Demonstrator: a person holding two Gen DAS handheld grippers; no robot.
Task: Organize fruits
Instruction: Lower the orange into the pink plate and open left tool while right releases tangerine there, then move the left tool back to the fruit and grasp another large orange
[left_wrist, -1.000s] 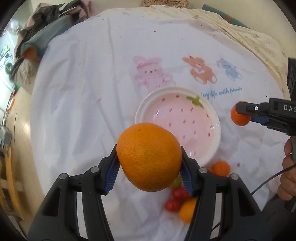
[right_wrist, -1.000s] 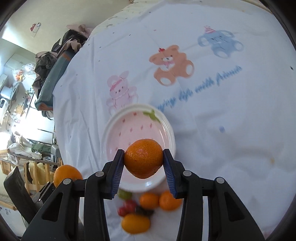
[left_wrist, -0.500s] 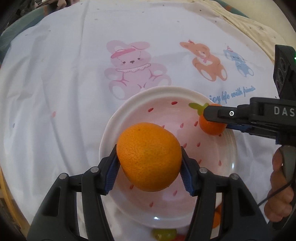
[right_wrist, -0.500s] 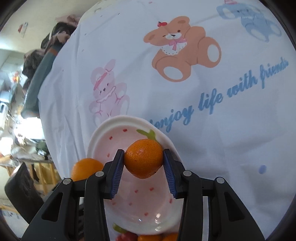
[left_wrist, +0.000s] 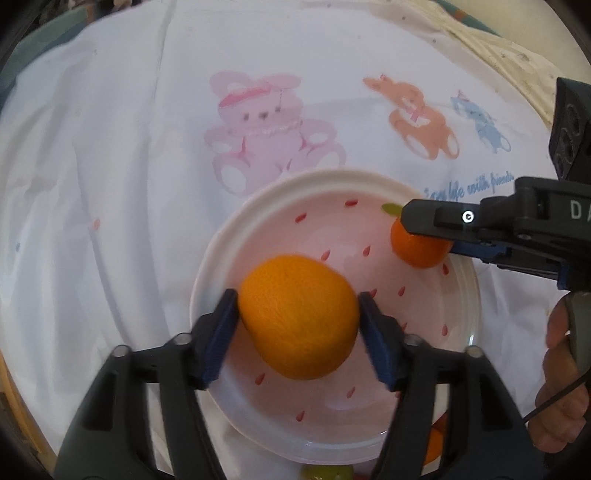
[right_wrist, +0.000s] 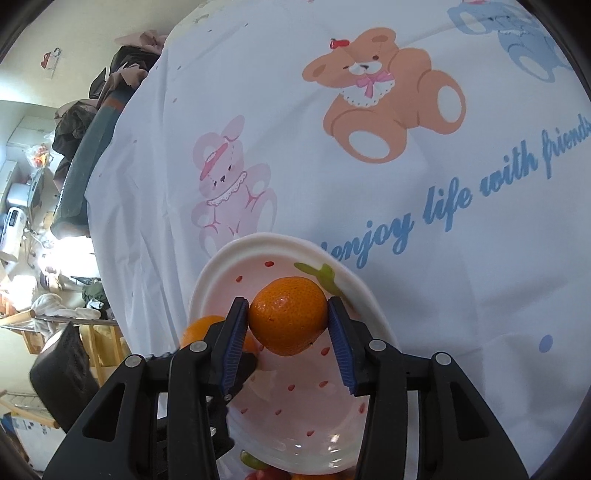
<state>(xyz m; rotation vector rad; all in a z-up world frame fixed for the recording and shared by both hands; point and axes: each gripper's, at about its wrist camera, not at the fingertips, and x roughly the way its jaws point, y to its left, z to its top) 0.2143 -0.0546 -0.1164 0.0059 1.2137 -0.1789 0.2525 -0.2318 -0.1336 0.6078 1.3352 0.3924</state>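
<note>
I count two oranges over one strawberry-print plate (left_wrist: 207, 291): my left tongs (left_wrist: 297, 314) grip the large orange (left_wrist: 299, 317), my right tongs (right_wrist: 286, 321) clamp the small orange (right_wrist: 288, 317) near the plate's far rim.

1. My left claw (left_wrist: 297, 325): matt black plastic arms; ribbed blue pads (left_wrist: 218, 343), rubbery-looking; small bright metal pins at the joints.
2. Large orange (left_wrist: 299, 317) in it: dimpled peel, dull sheen.
3. Small orange (right_wrist: 288, 319) in my right claw (right_wrist: 288, 328): finer pores, glossier, with highlights.
4. Plate (left_wrist: 258, 221): glazed ceramic by its look, smooth, glossy; reflections near the rim.
5. Cloth (left_wrist: 110, 184): white printed fabric, matt, lightly creased.
</note>
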